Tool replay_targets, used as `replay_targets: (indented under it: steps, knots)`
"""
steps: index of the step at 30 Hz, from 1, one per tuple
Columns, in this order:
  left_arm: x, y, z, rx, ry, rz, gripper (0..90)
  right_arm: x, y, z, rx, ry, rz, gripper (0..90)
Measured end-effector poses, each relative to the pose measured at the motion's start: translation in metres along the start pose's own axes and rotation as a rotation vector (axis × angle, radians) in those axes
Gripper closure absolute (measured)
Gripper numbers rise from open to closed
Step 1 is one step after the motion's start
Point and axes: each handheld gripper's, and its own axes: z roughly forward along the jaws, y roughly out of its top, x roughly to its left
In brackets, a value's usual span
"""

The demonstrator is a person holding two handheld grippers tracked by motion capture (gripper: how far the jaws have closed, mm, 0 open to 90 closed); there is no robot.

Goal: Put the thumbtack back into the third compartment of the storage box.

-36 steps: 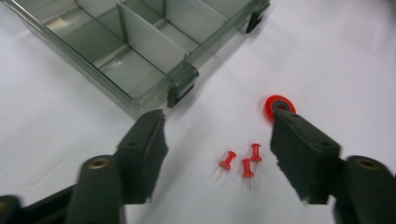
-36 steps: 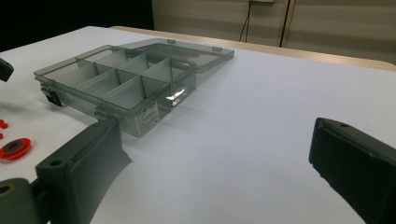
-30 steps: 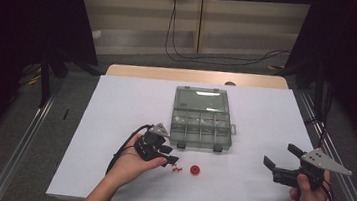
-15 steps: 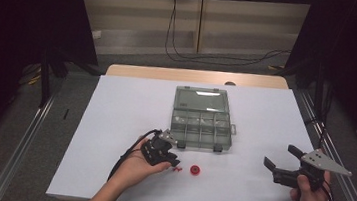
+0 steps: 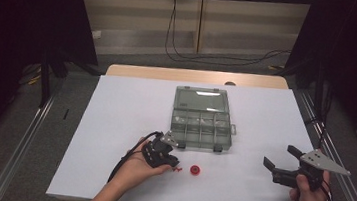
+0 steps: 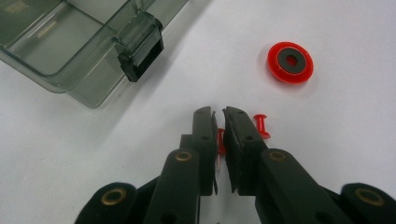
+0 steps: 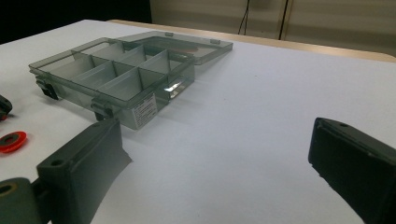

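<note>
L tongs [image 6: 218, 122] just been closing, pinching red pin [image 6: 221, 141] on counter [image 5: 124, 115], 2nd pin [image 6: 261, 126] beside, red ring [image 6: 290, 62] near, R tongs [image 5: 280, 164] spread wide, clear of box [image 5: 202, 128]

In the left gripper view, a red push pin [image 6: 220, 141] sits between the 2 fingers [image 6: 205, 135] of the left gripper [image 6: 218, 112], which have just been closing; only a sliver of it shows in the gap, so its shape and point are hidden. A second red push pin [image 6: 261, 126] lies just beside the right finger, its tip tucked behind it. The grey compartment box [image 6: 70, 51] runs off the top-left edge.
</note>
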Motion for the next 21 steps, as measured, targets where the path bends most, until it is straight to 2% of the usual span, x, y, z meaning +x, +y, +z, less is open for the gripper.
replay_targets:
  steps: [3, 5, 6, 7, 8, 9, 10, 11, 13, 14, 17, 19, 21]
  knots:
    - [0.0, 0.001, 0.0, 0.011, 0.003, 0.001, 84.2, 0.001, 0.0, 0.0, -0.002, 0.003, 0.002, 2.8]
    - [-0.003, 0.002, 0.001, -0.016, 0.007, -0.044, 84.5, 0.001, 0.0, 0.0, -0.003, 0.002, -0.005, 2.9]
    - [0.001, 0.002, -0.001, 0.013, 0.0, -0.005, 84.6, 0.001, 0.0, 0.0, -0.003, 0.006, -0.004, 2.9]
    - [0.002, 0.002, -0.001, 0.006, -0.008, -0.013, 84.8, 0.001, 0.0, 0.0, -0.002, 0.005, -0.004, 2.9]
    - [0.002, 0.002, -0.003, -0.02, -0.02, -0.04, 87.7, 0.001, 0.0, 0.0, -0.001, 0.003, -0.005, 3.0]
    - [-0.002, 0.004, -0.002, -0.056, 0.004, -0.103, 87.9, 0.001, 0.0, 0.0, -0.002, 0.001, -0.006, 2.9]
    - [0.002, 0.004, -0.006, -0.019, 0.01, -0.046, 87.8, 0.001, 0.0, 0.0, -0.002, 0.002, 0.0, 3.0]
    - [0.001, 0.004, -0.005, -0.036, 0.007, -0.068, 87.8, 0.0, 0.0, 0.0, -0.002, -0.001, -0.005, 3.0]
    - [0.003, 0.004, -0.005, -0.035, 0.002, -0.082, 87.8, 0.0, -0.001, 0.0, -0.002, -0.001, -0.002, 3.0]
    - [0.005, 0.004, -0.006, -0.004, 0.004, -0.054, 87.8, -0.001, -0.001, 0.0, -0.002, -0.002, -0.003, 3.0]
    - [0.007, 0.004, -0.007, -0.006, -0.005, -0.037, 87.8, -0.001, 0.0, -0.001, -0.004, -0.006, 0.001, 3.0]
    - [0.005, 0.006, -0.009, -0.039, -0.006, -0.075, 87.8, -0.001, 0.0, -0.002, -0.003, -0.007, 0.001, 3.1]
    - [0.005, 0.008, -0.011, -0.05, -0.009, -0.079, 87.8, -0.001, 0.0, -0.001, -0.002, -0.008, 0.003, 3.1]
